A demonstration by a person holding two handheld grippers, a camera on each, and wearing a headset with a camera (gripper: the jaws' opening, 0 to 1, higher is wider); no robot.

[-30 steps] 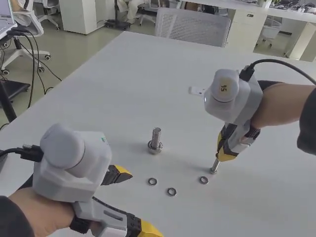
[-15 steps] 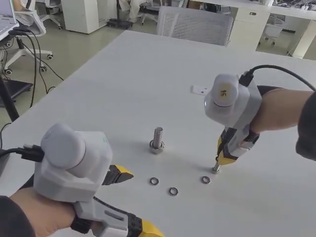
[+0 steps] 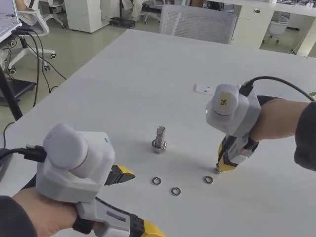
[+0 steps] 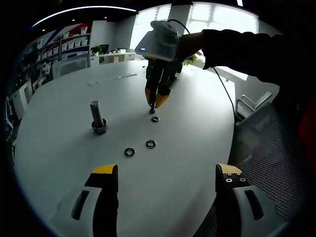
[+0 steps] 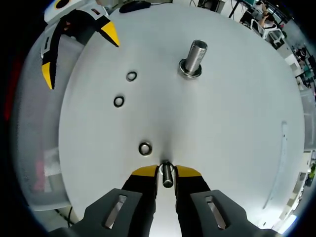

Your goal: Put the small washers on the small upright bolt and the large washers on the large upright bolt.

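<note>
Our right gripper (image 3: 219,168) squeezes the small bolt (image 5: 168,176), and the flat washer (image 5: 145,148) beside it looks slippery, so we'd pinch its rim.

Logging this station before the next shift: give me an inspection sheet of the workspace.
Surface: white table.
Job's things: large bolt upright; small bolt upright between the right jaws; three small washers loose on the table.
Clutter: one white tag, far side.
Grippers: right gripper shut on the small bolt; left gripper open, holding nothing.
Cables: black cable on each gripper.
Surroundings: mesh chair, cabinets, floor cables.
</note>
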